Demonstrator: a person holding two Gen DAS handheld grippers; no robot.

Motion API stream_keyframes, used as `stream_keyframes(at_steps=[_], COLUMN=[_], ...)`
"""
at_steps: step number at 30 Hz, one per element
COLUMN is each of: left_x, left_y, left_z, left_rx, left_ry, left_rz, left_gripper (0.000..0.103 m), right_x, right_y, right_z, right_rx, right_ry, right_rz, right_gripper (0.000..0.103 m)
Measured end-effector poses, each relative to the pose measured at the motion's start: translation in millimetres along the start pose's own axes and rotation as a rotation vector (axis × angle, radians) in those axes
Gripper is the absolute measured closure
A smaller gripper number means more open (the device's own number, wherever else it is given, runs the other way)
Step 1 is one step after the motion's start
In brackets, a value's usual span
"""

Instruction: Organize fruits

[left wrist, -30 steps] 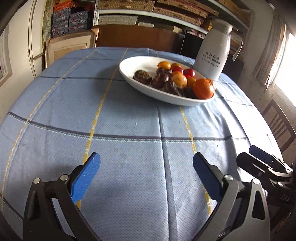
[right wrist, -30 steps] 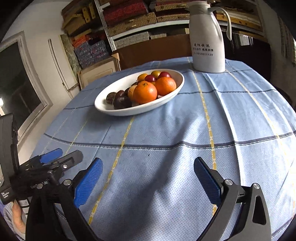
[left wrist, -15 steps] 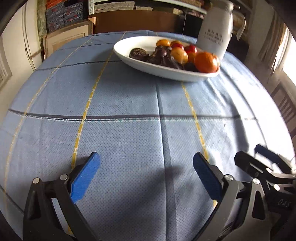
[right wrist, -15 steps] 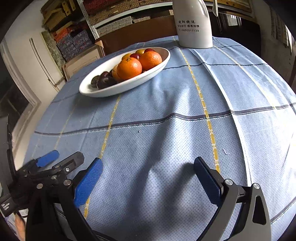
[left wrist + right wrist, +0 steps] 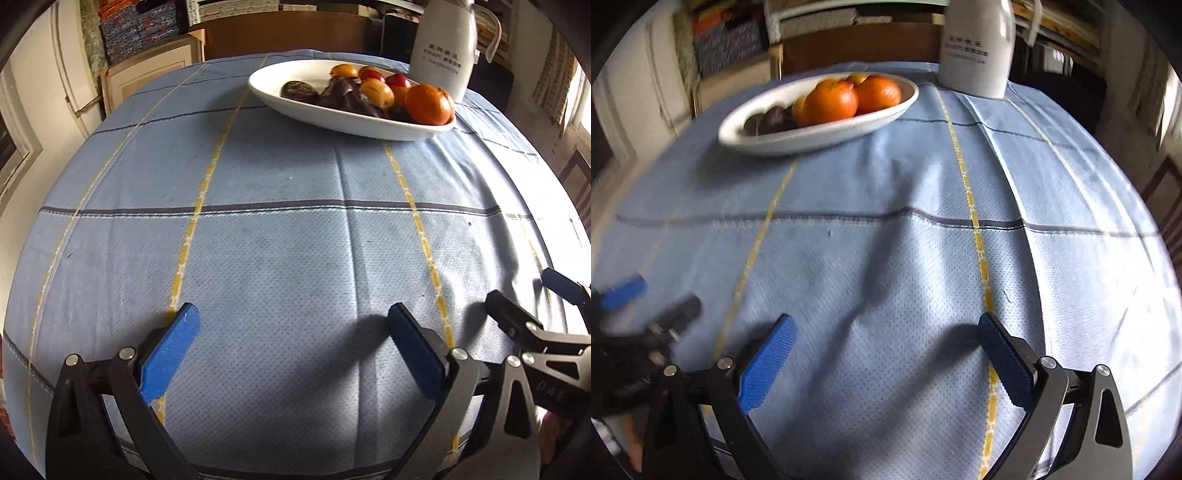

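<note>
Hovering low over the blue checked tablecloth (image 5: 295, 258): left gripper (image 5: 291, 347), fingers spread wide, holding nothing. Right gripper (image 5: 882, 350), likewise spread wide and empty, is sitting just beside it, blurred in its own view.

Lying well ahead of both sets of fingers: white oval bowl (image 5: 343, 120), its long axis running across the view, slanting down to the right from the left fingers and up to the right from the right ones. Resting inside: large orange (image 5: 428, 104), smaller yellow and red fruits, several dark fruits (image 5: 299, 90). Bowl is lying ahead-right of the left fingers, ahead-left of the right fingers; neither seems clearly nearer.

Standing just beyond the bowl: white thermos jug (image 5: 443, 48).
</note>
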State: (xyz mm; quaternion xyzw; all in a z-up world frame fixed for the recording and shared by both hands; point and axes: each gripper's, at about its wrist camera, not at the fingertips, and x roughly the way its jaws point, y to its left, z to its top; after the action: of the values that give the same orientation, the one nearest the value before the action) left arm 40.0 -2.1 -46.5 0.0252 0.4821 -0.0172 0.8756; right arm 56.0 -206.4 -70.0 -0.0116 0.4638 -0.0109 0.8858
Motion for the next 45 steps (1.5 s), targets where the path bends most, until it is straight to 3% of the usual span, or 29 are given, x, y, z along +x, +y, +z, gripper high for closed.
stream_keyframes(at_steps=[10,23,45], left_x=[-1.9,-2.8,-2.9], left_y=[-1.6,-1.9,-1.7], left_z=[-1.6,-3.5,-3.3], left_rx=[0.0,0.001,0.003], left_ry=[0.003,0.004,0.005], left_rz=[0.009,-0.001,-0.002], left_gripper=[0.004,0.004,0.004], right_x=[1.0,1.7,0.7], right_y=[-2.8,2.7,2.3], right_z=[0.0,1.6,-0.3], right_rx=[0.054,0.001,0.015], right_ry=[0.012,0.014,0.012], right_rz=[0.01,0.049,0.043], right_gripper=[0.003,0.003,0.003])
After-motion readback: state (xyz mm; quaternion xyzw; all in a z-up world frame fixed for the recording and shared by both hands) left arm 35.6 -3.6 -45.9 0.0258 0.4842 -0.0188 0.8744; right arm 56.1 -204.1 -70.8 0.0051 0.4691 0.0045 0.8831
